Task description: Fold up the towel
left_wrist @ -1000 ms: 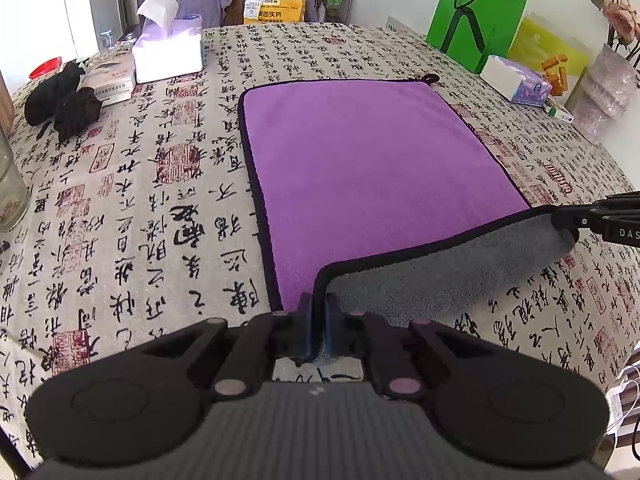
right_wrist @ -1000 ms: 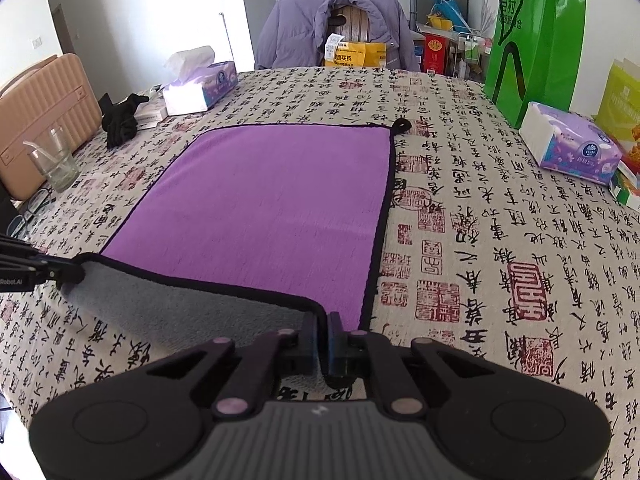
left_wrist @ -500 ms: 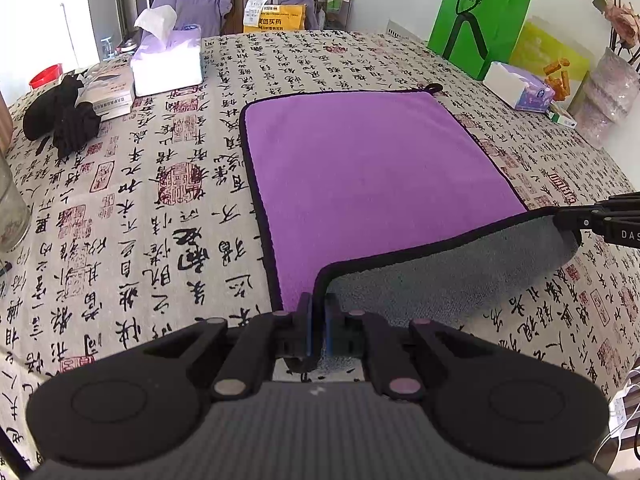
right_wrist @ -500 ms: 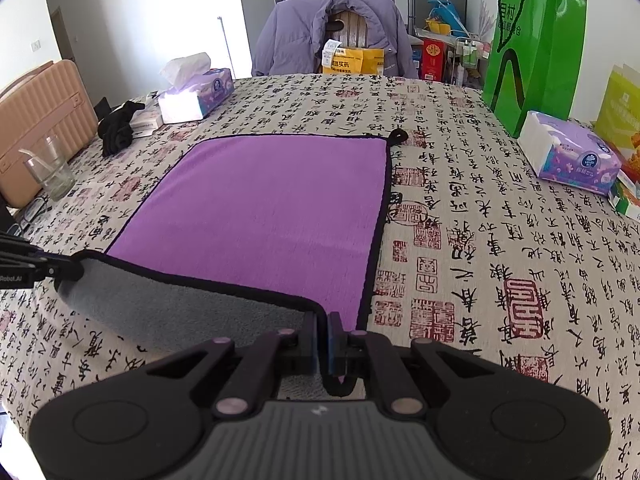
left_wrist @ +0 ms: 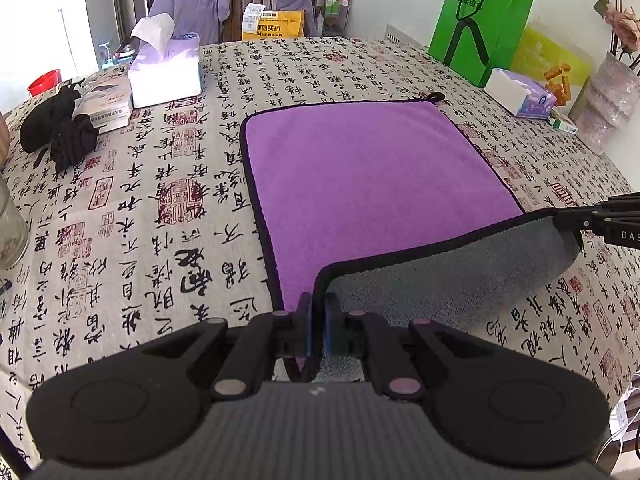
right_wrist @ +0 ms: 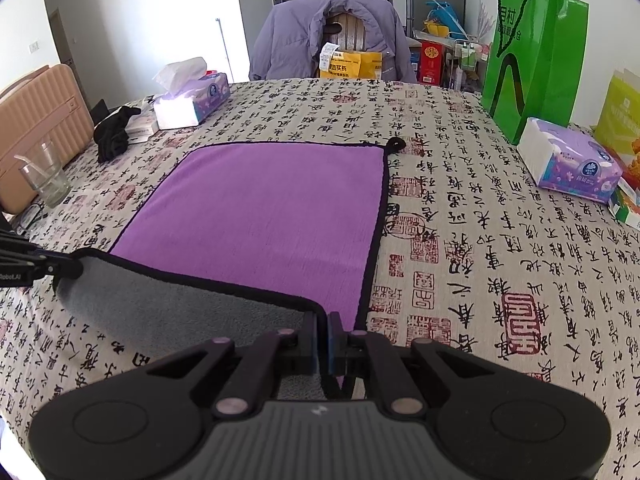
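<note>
A purple towel (left_wrist: 360, 168) with a black hem and grey underside lies on the patterned tablecloth; it also shows in the right wrist view (right_wrist: 272, 208). Its near edge is lifted, showing the grey side (left_wrist: 460, 268). My left gripper (left_wrist: 318, 320) is shut on the towel's near left corner. My right gripper (right_wrist: 323, 332) is shut on the near right corner. Each gripper shows at the other view's side: the right one (left_wrist: 600, 224) and the left one (right_wrist: 44, 266). The far edge with a hanging loop (right_wrist: 396, 145) lies flat.
Tissue boxes stand at the far left (left_wrist: 166, 70) and far right (right_wrist: 572, 168). A black cloth (left_wrist: 56, 128), a glass (right_wrist: 44, 176), a green bag (right_wrist: 532, 52) and a chair with a purple jacket (right_wrist: 332, 36) ring the table.
Both grippers have risen and moved forward with the towel's near edge; the lifted grey flap has advanced a little over the purple side.
</note>
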{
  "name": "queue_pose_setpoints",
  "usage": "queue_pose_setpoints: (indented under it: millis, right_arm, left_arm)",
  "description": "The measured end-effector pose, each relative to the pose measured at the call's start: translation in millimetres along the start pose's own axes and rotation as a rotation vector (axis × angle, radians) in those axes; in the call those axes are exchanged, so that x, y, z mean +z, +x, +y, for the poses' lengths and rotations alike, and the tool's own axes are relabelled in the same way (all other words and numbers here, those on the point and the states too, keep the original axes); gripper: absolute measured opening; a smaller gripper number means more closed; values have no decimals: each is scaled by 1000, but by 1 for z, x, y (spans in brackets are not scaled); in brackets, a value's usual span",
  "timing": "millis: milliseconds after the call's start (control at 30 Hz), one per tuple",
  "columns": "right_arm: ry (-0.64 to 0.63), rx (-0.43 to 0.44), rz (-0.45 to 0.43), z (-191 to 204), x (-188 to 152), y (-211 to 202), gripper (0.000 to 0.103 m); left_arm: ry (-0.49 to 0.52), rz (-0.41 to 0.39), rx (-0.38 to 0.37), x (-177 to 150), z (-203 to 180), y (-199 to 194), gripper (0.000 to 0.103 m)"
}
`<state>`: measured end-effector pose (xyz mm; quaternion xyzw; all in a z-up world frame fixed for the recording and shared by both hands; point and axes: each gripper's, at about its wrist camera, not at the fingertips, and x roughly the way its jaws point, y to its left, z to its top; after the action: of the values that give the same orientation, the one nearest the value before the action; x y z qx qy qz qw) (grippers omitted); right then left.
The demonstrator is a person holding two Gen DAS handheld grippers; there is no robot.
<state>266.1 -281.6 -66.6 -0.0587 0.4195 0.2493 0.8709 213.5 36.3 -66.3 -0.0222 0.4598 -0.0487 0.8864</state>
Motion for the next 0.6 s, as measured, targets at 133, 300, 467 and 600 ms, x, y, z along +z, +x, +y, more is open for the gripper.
queue_pose_setpoints:
  millis: [133,300,467,600]
  right_arm:
    - [1,-2,-2,-1,3,1,5]
    - [1,-4,-4,-2,7,3,5]
    - [1,-5,-4,-3,10,4,5]
    - [1,-8,-4,-3,14,6,5]
  left_arm:
    - [3,-4,0,5,1,1,7]
    - [6,-8,1,10,3,3,7]
    - [7,-9,0,11,4,4,7]
    - [12,-16,-2,18,5,5,7]
